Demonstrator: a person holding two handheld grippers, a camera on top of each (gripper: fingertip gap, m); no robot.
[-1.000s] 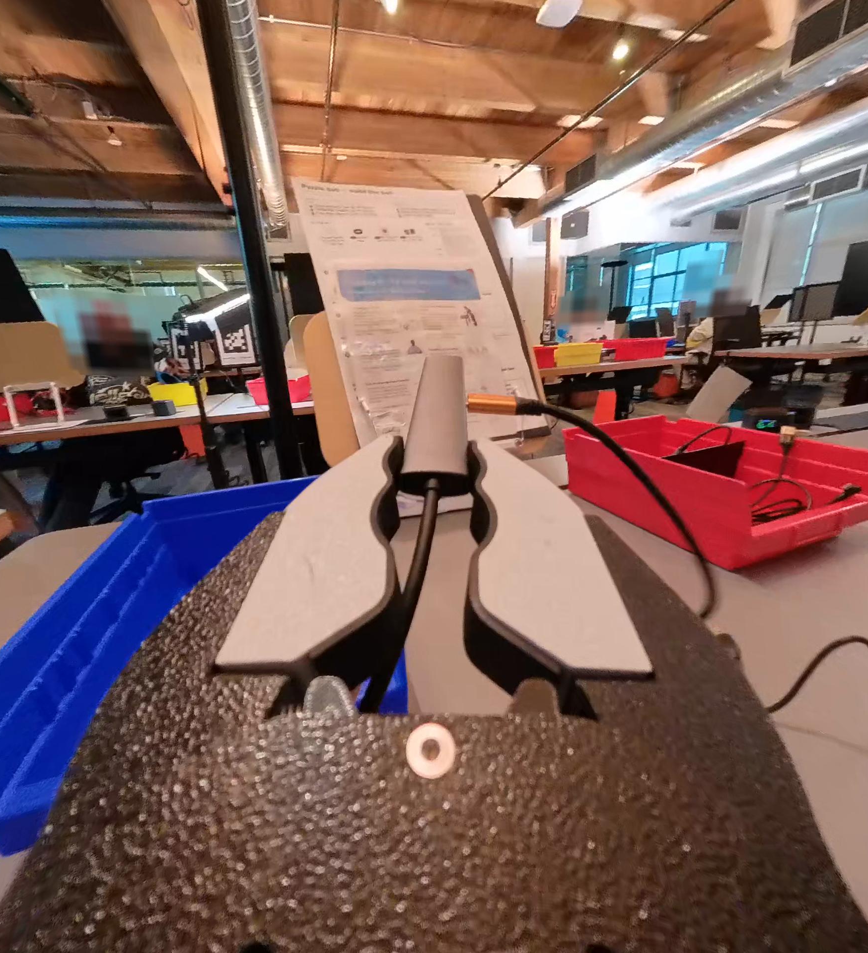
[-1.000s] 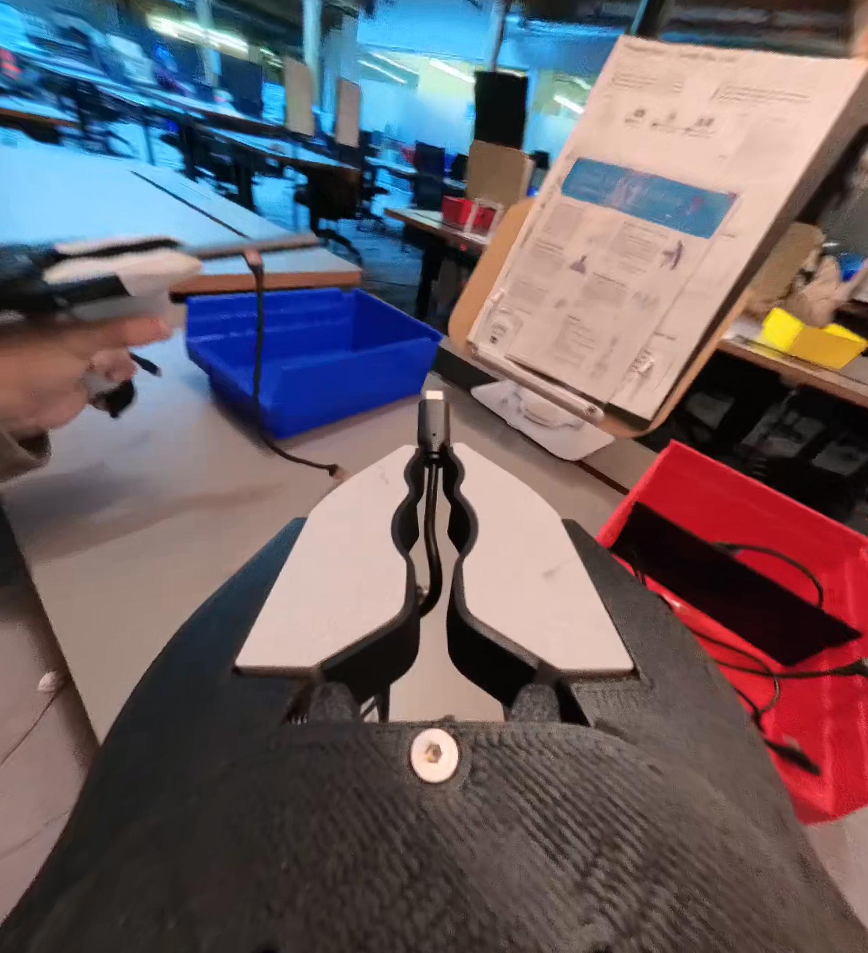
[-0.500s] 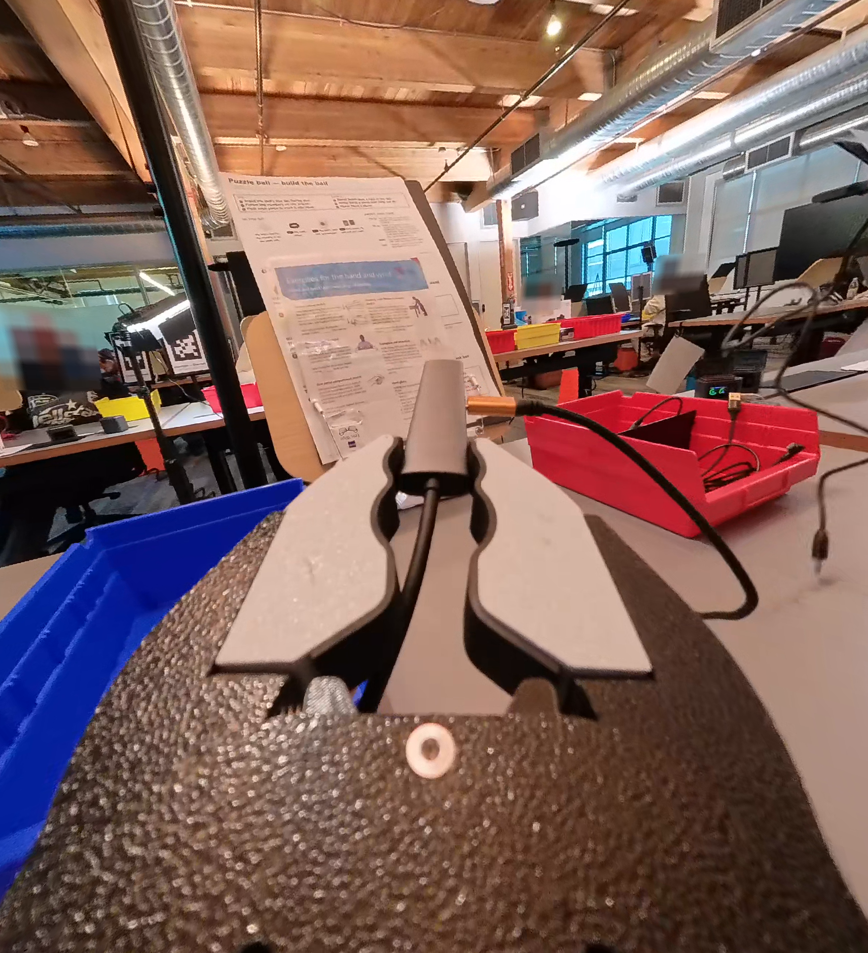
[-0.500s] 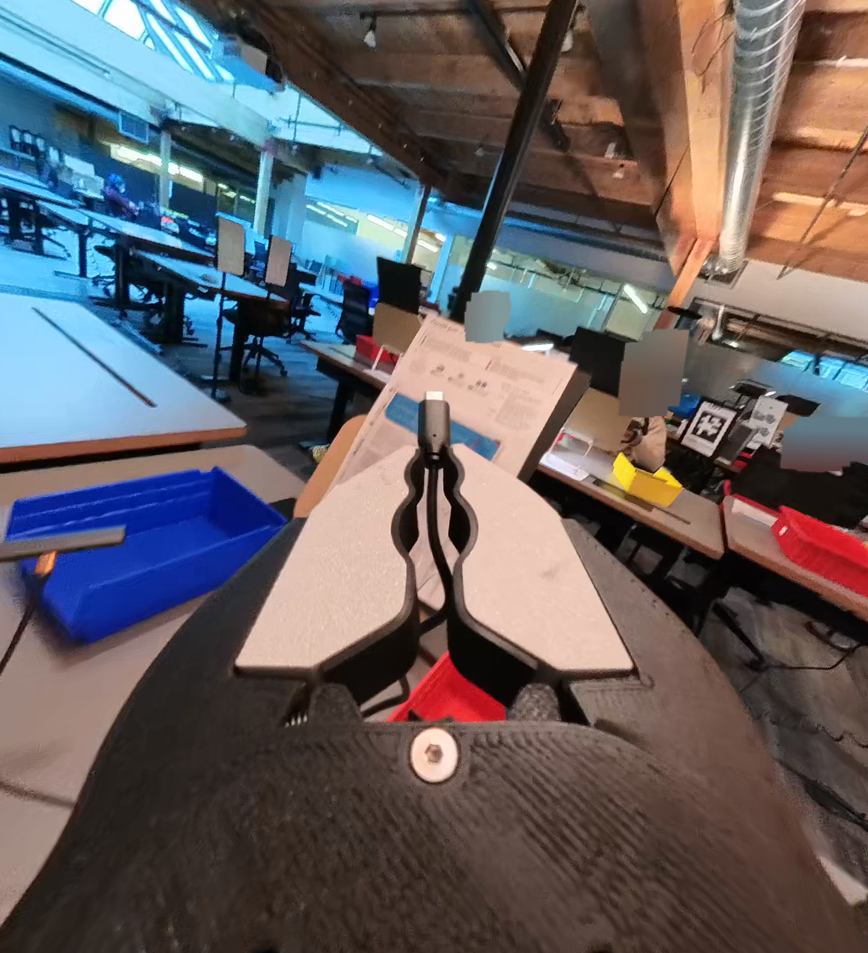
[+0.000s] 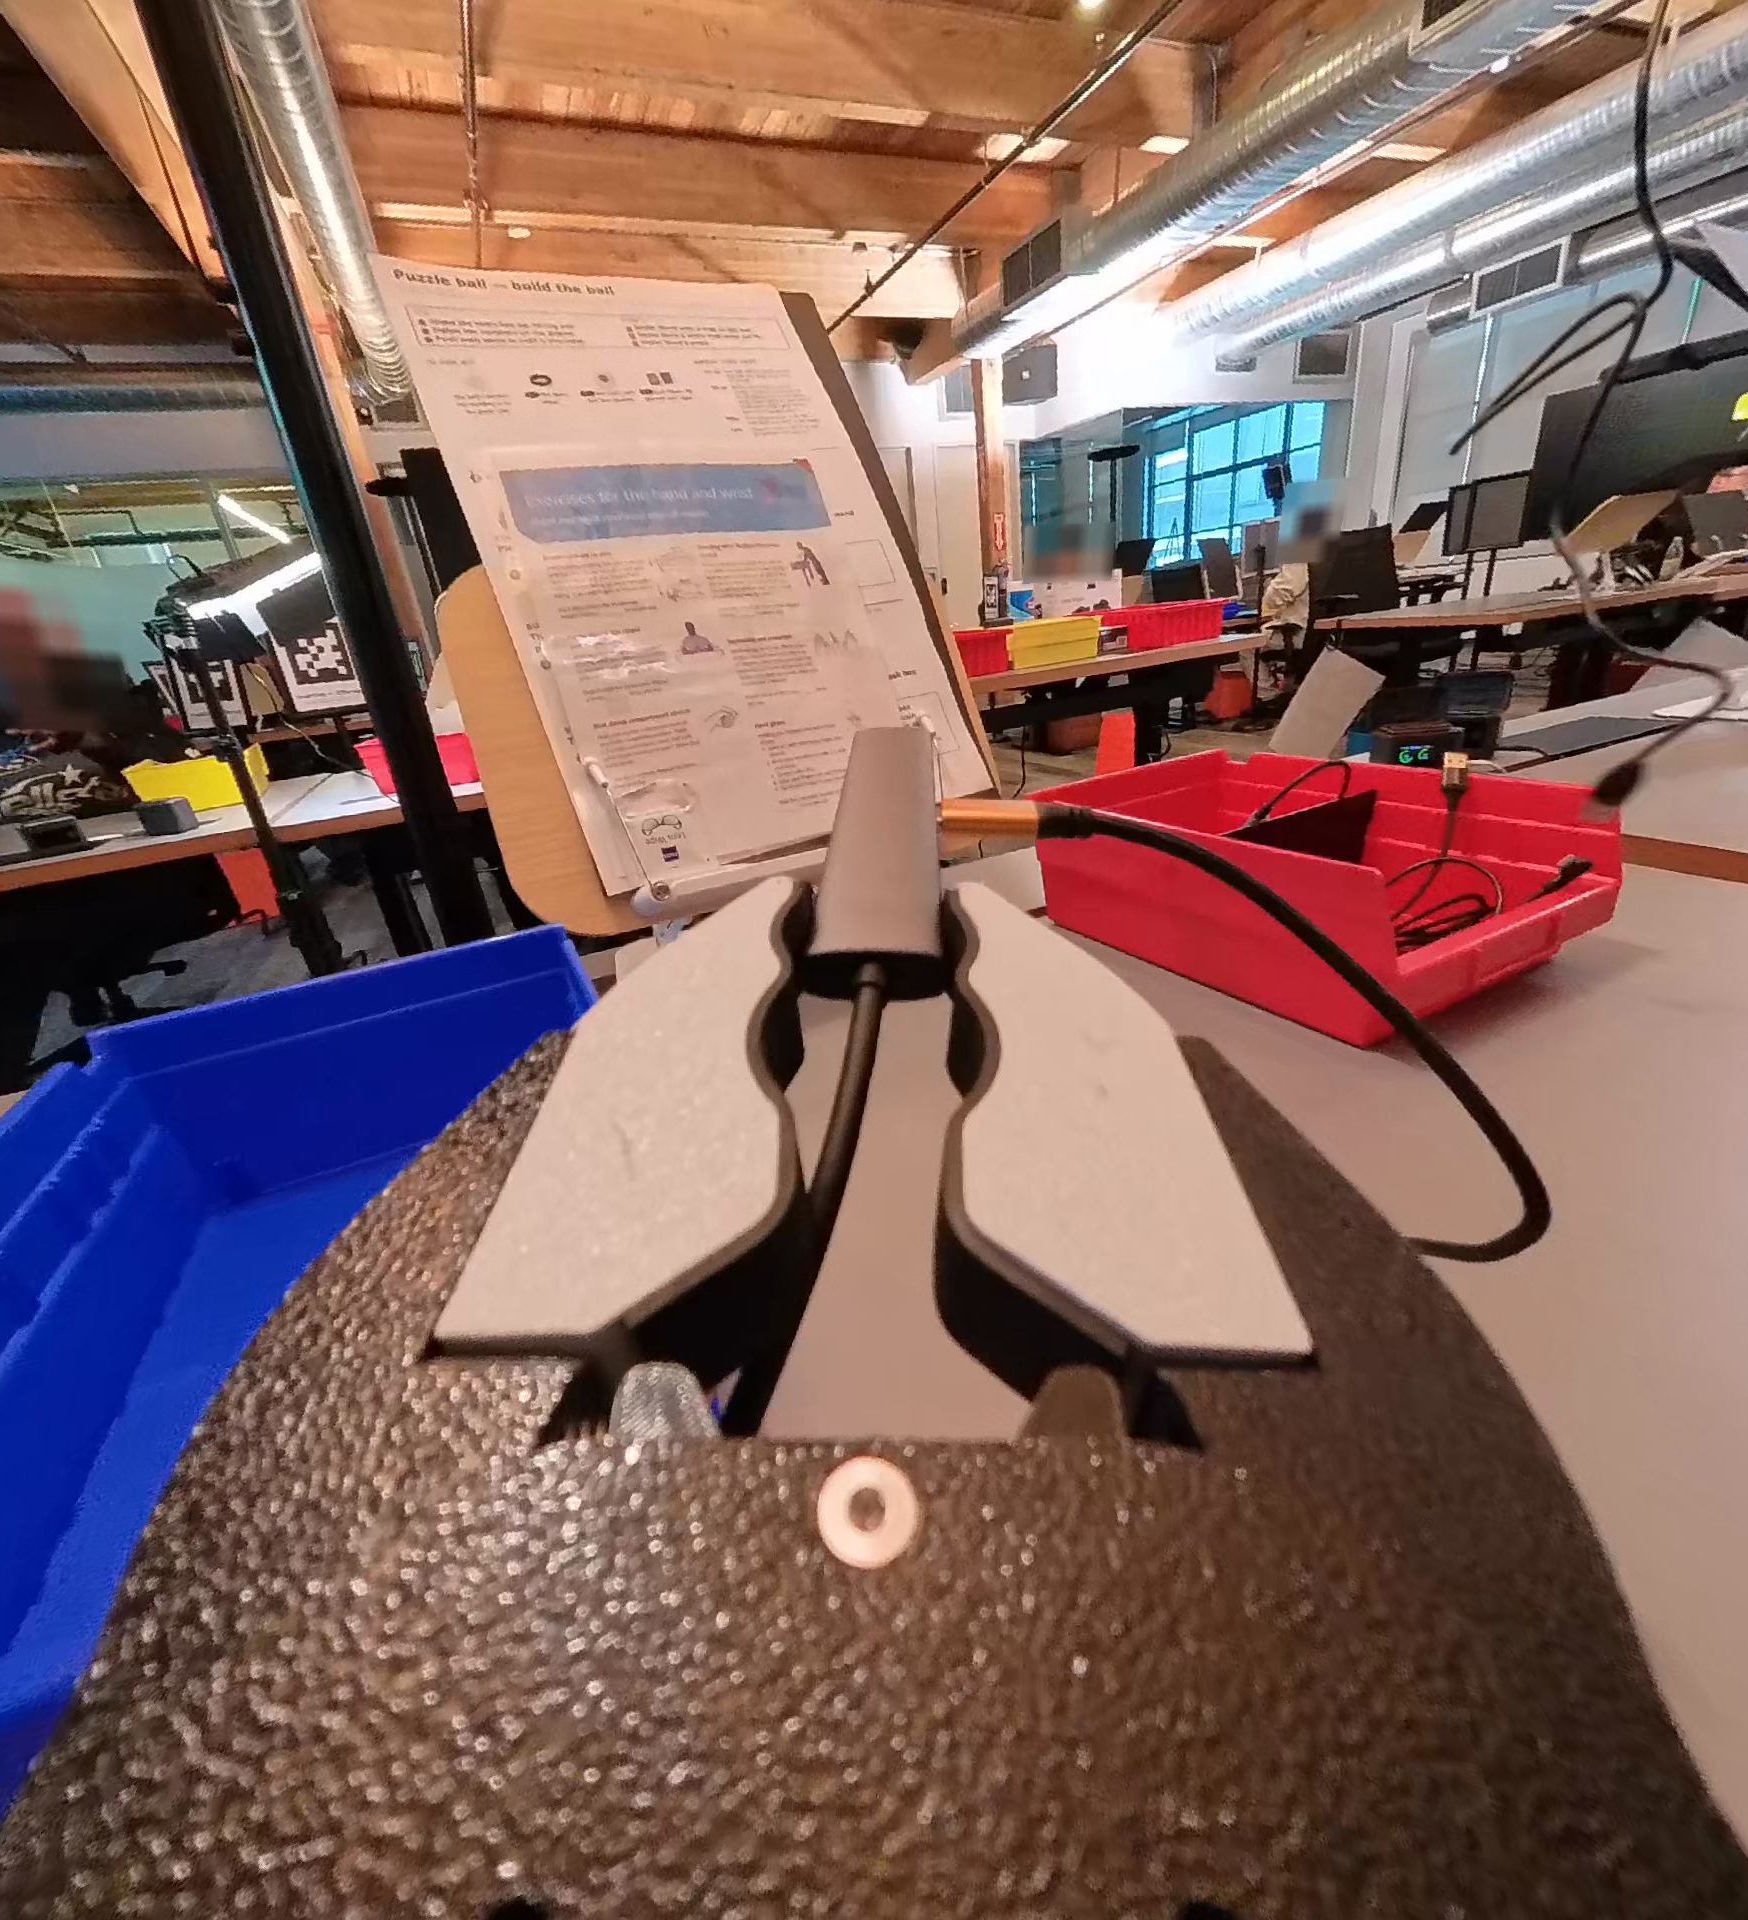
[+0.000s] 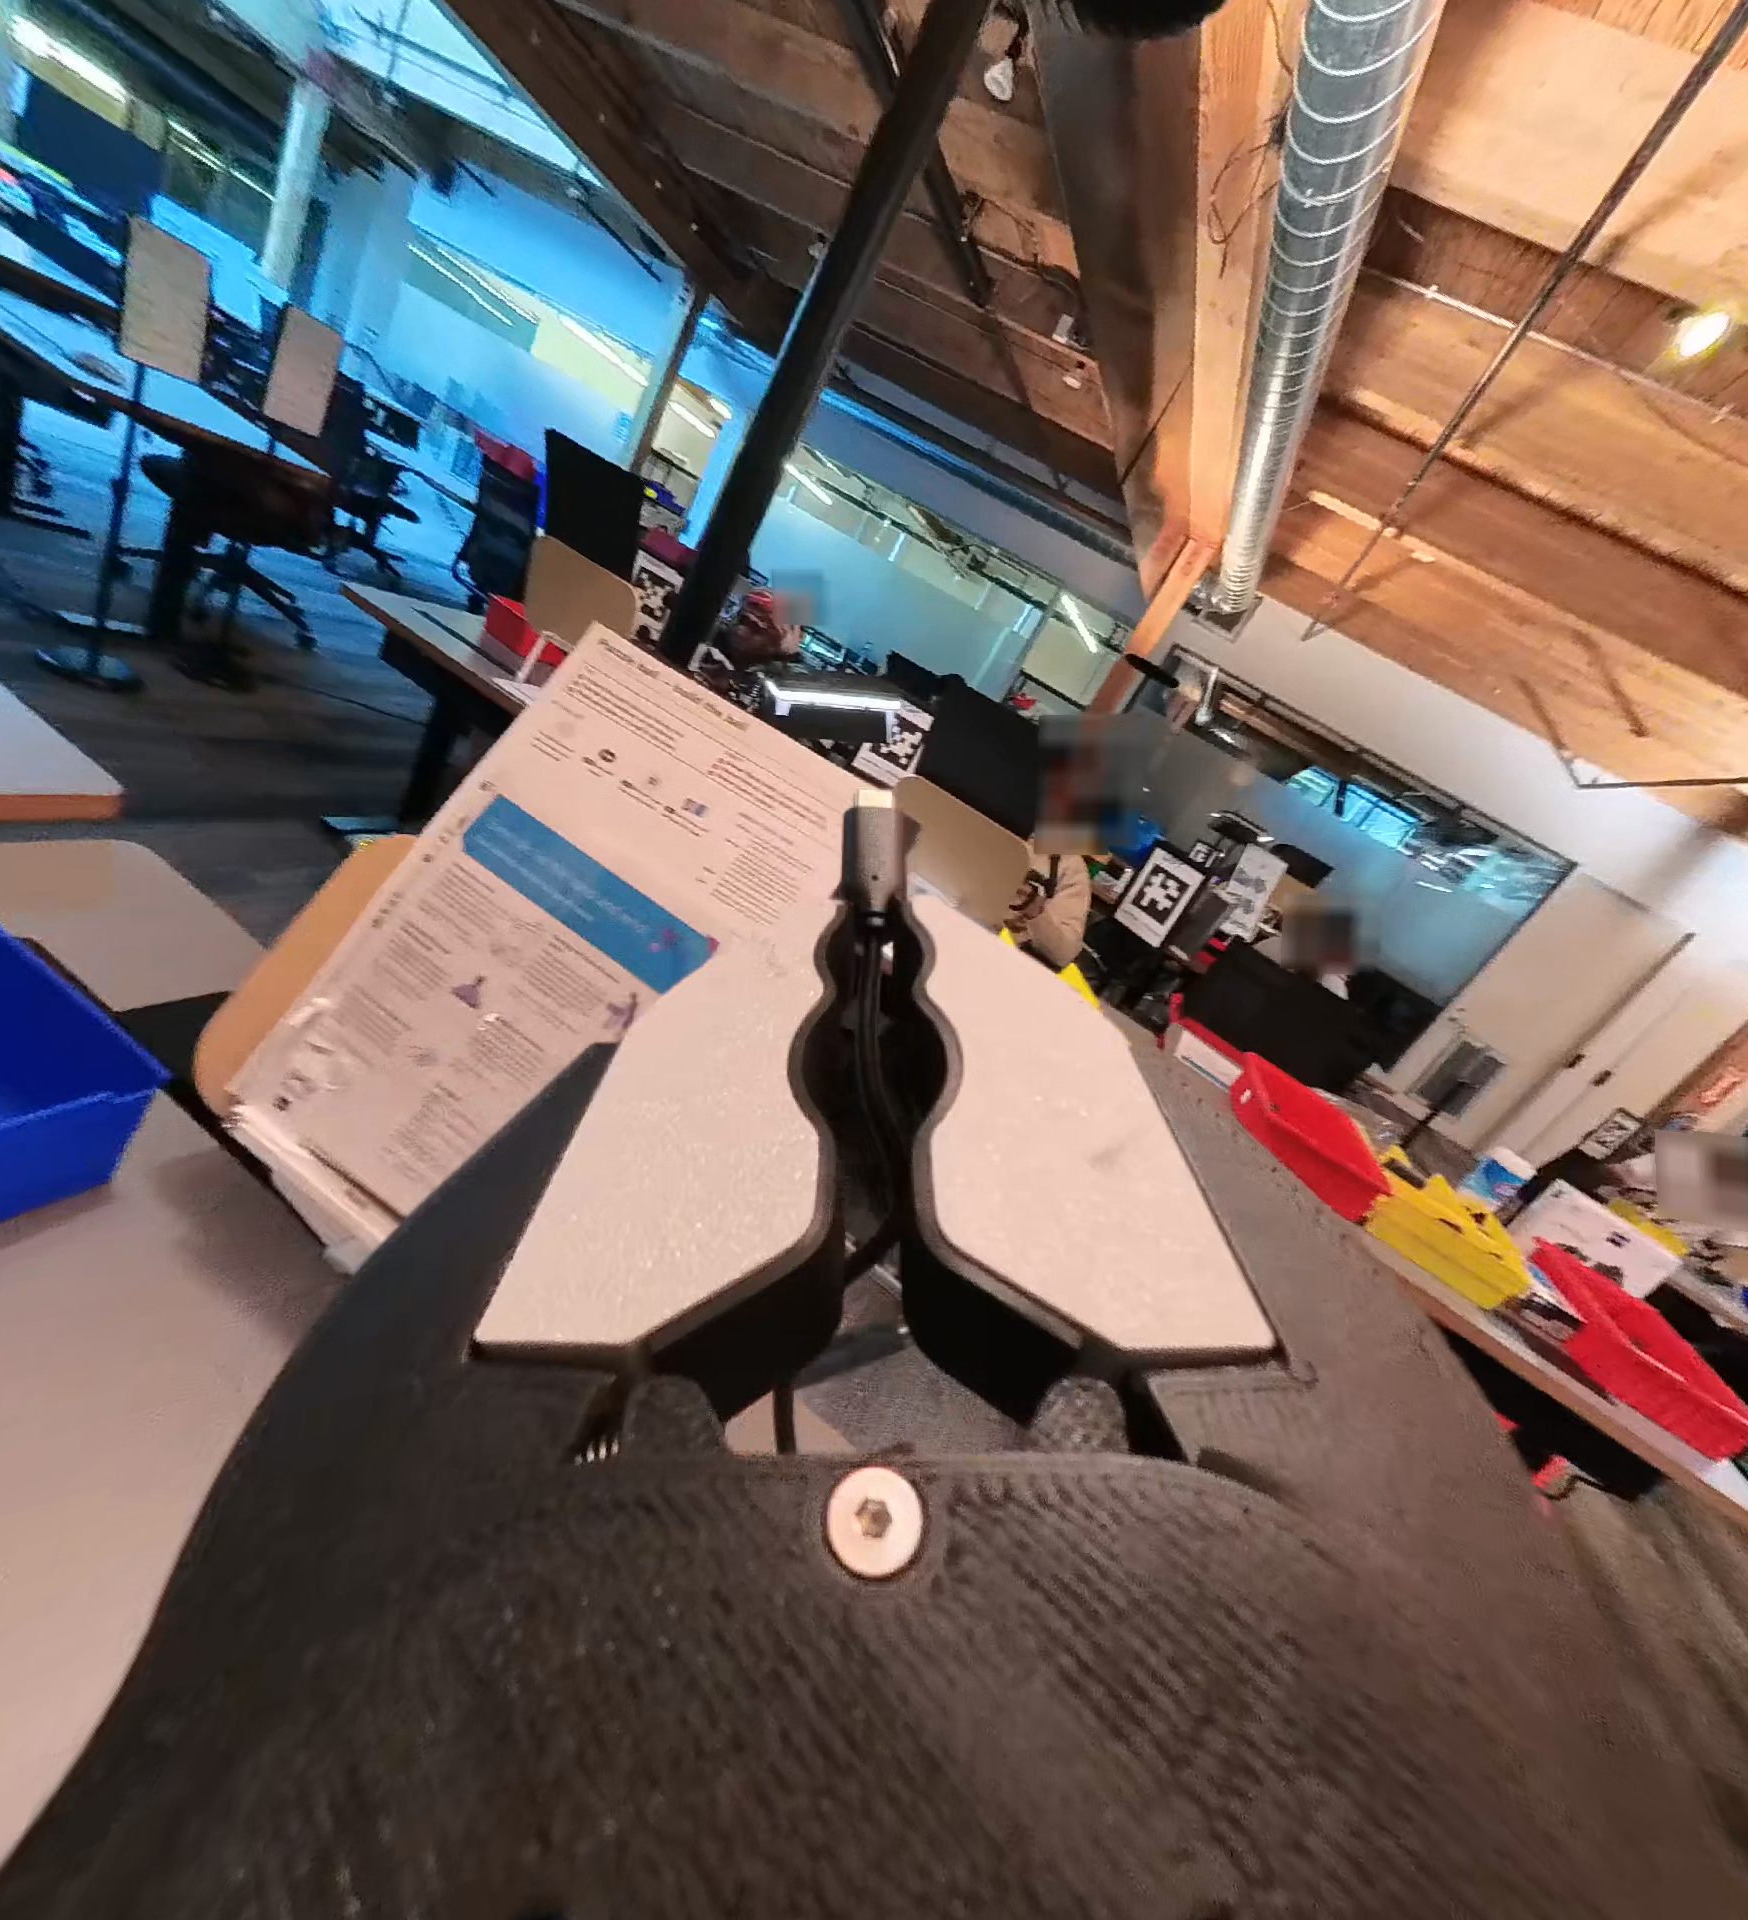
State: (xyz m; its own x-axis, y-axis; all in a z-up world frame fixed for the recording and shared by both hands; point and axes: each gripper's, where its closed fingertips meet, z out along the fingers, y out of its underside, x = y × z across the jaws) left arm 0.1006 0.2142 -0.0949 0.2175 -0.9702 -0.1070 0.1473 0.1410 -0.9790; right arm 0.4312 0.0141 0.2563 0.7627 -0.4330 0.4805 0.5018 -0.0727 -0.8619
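Note:
My left gripper (image 5: 875,914) is shut on a grey slim hub adapter (image 5: 880,831), held above the grey table between the bins. The adapter's own short lead runs back between the fingers. A black cable with a gold plug (image 5: 989,818) is plugged into its right side and loops down onto the table (image 5: 1472,1236). My right gripper (image 6: 875,909) is shut on a black cable just behind its USB-C plug (image 6: 875,847), which points up and forward, raised high above the table. That cable hangs at the upper right of the left wrist view (image 5: 1618,582).
A blue bin (image 5: 122,1195) sits left, also in the right wrist view (image 6: 8,1081). A red bin (image 5: 1369,894) with cables sits right. A tilted board with printed sheets (image 5: 683,582) stands behind, with a black pole (image 5: 309,499) beside it. Other desks and people lie beyond. Left tips to right tips: about 50 cm.
My right gripper has lifted and tilted upward with the cable, away from the table and the red bin. The left gripper has shifted slightly; its cable loop slid further right on the table.

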